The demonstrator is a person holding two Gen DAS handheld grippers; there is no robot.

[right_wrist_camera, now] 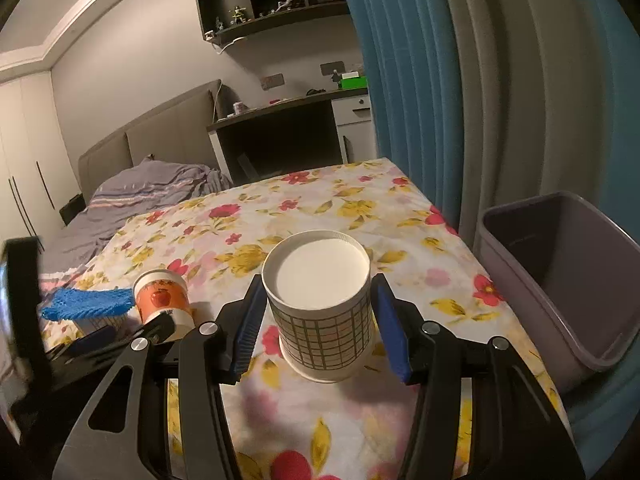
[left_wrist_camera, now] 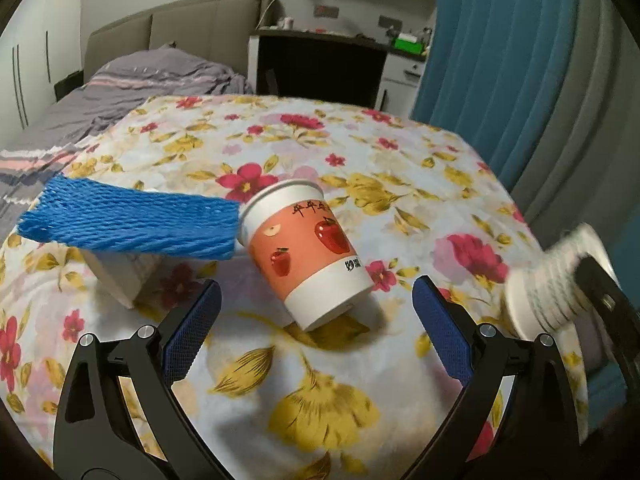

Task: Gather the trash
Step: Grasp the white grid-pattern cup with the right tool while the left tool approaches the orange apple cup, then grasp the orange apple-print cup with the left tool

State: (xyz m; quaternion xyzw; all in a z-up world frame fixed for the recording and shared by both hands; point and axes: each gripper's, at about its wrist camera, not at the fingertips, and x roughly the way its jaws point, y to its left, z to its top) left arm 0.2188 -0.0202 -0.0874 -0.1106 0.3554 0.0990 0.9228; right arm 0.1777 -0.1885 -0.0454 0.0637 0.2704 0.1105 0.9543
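An orange paper cup with apples [left_wrist_camera: 308, 252] stands upside down and tilted on the floral table [left_wrist_camera: 360, 152]. A blue foam net [left_wrist_camera: 132, 218] lies over a white box [left_wrist_camera: 120, 276] to its left. My left gripper [left_wrist_camera: 316, 320] is open, its jaws either side of the cup's near end, apart from it. My right gripper [right_wrist_camera: 316, 324] is shut on a white checked paper cup [right_wrist_camera: 324, 320], held upside down above the table. That cup is a blur at the right of the left wrist view [left_wrist_camera: 548, 280]. The orange cup [right_wrist_camera: 162, 300] and net [right_wrist_camera: 88, 304] show left.
A grey-purple bin [right_wrist_camera: 560, 280] stands at the table's right edge, open and empty inside. Blue and grey curtains [right_wrist_camera: 460, 100] hang behind it. A bed [left_wrist_camera: 120, 88] lies beyond the table's left side, a desk [left_wrist_camera: 320, 68] beyond its far edge.
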